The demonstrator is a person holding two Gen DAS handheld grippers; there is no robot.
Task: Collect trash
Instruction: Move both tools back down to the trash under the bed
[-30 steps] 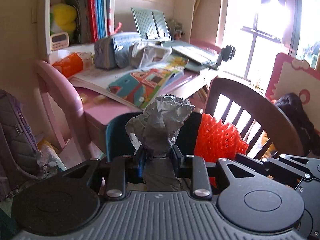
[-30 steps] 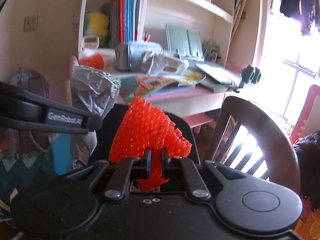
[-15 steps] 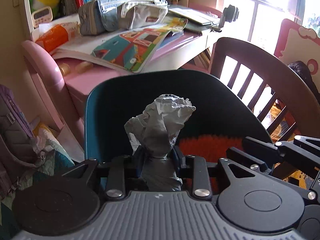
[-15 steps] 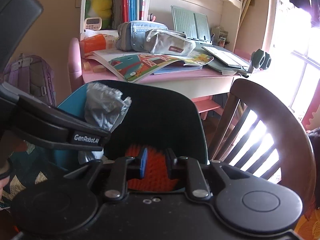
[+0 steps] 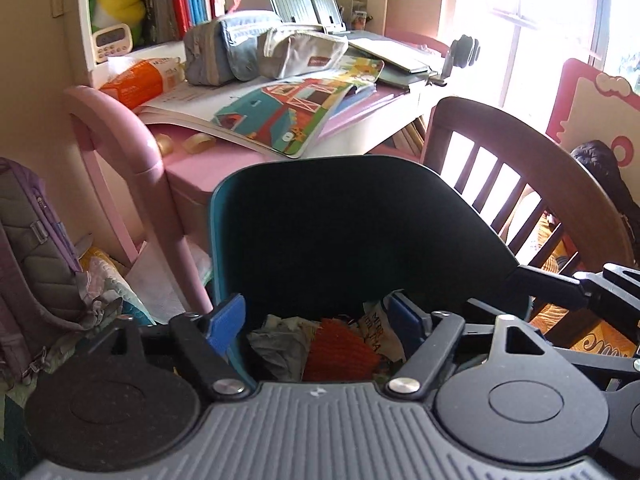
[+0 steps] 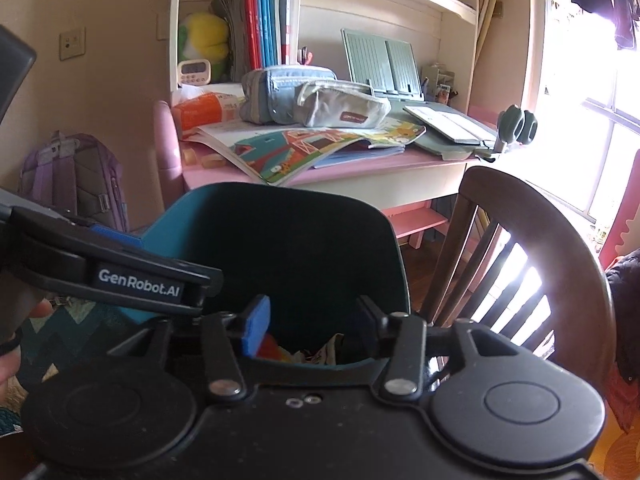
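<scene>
Both grippers spread and empty over the teal bin, trash inside.
Left gripper (image 5: 316, 320) and right gripper (image 6: 312, 320) hover above the bin (image 5: 224, 248); inside lie crumpled grey paper (image 5: 276, 344) and orange mesh (image 5: 340, 348), likely light and soft, best pinched at a raised fold.

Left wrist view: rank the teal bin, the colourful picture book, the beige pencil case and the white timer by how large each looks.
1. teal bin, though it is nearest the camera
2. colourful picture book
3. beige pencil case
4. white timer
</scene>
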